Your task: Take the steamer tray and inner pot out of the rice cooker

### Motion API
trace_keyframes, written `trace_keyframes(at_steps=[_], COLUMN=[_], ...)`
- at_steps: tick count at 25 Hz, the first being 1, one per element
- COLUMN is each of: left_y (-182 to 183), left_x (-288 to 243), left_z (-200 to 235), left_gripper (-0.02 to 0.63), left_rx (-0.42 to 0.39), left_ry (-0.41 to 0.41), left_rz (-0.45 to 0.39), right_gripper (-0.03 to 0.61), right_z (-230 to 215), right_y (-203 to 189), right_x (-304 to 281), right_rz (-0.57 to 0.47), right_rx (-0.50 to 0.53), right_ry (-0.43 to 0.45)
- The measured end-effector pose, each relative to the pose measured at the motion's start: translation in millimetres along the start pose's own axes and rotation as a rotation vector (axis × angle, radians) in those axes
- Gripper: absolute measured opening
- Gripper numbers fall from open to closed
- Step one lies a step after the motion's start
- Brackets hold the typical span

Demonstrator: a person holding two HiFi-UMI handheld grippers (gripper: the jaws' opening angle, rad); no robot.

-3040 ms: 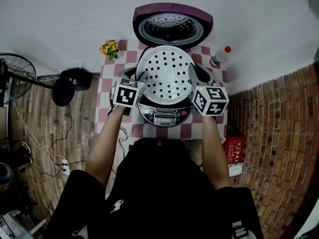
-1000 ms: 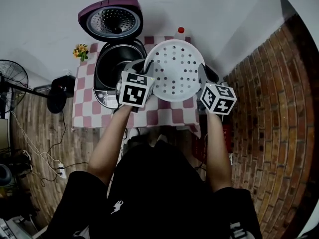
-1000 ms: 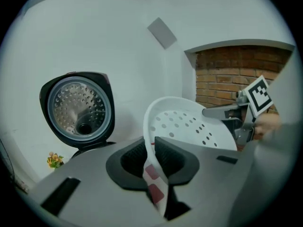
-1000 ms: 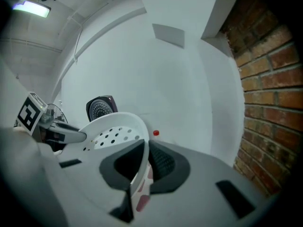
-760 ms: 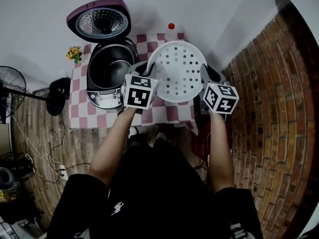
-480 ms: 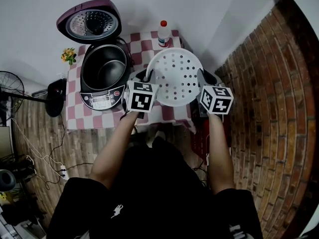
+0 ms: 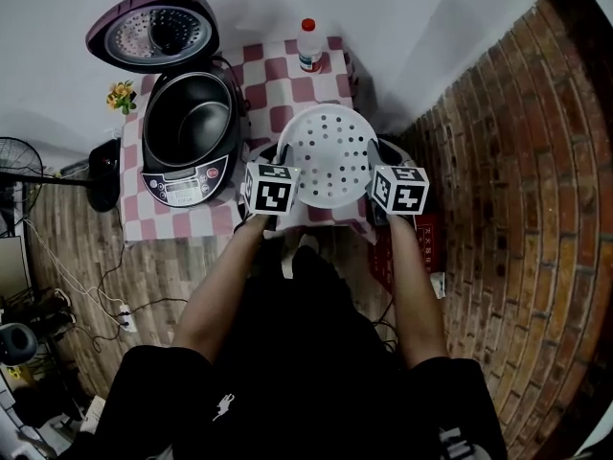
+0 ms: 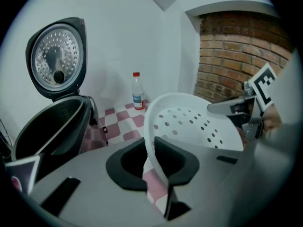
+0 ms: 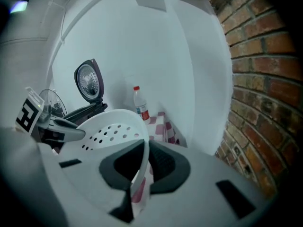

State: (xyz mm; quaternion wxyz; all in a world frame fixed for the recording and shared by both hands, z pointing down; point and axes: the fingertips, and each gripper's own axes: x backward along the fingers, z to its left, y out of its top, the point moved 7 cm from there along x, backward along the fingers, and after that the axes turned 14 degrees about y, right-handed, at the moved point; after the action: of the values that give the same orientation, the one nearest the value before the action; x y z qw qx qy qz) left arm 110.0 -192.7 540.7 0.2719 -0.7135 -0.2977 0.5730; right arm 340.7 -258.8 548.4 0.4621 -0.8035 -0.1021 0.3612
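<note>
The white perforated steamer tray [image 7: 328, 166] hangs low over the right half of the checked table [image 7: 287, 80], held by its rim from both sides. My left gripper [image 7: 281, 157] is shut on the tray's left rim [image 8: 147, 126]; the thin white edge runs between its black pads [image 8: 173, 157]. On the opposite rim [image 9: 143, 148] my right gripper [image 7: 375, 155] is shut the same way. The rice cooker [image 7: 187, 132] stands to the left with its purple lid [image 7: 153, 36] up and the dark inner pot [image 7: 192, 113] inside.
A plastic bottle [image 7: 307, 46] stands at the table's back edge, behind the tray. A small pot of flowers [image 7: 121, 95] sits left of the cooker. A brick wall [image 7: 517, 161] rises close on the right, and a fan [image 7: 24, 166] and cables lie on the floor at left.
Both grippers have carried the tray from above the cooker to the right and down toward the table. The cooker now stands uncovered with the inner pot showing.
</note>
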Motion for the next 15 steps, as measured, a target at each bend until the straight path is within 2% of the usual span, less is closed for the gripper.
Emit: trace_keyframes(at_steps=[7,15], left_y=[-40.1,-59.2], left_x=[-33.9,-62.5], left_z=[-5.7,-1.4], left_gripper=[0.054,0.055], left_rx=[-0.001,-0.003], left_ry=[0.013,0.03], left_rz=[0.1,0.145], right_gripper=[0.031,0.034], right_z=[-11.9,-17.0], right_y=[-38.3,-54.3], right_x=[-30.8,-58.3], right_rz=[0.088,0.15], right_rx=[-0.013,-0.001], right_ry=[0.011,0.002])
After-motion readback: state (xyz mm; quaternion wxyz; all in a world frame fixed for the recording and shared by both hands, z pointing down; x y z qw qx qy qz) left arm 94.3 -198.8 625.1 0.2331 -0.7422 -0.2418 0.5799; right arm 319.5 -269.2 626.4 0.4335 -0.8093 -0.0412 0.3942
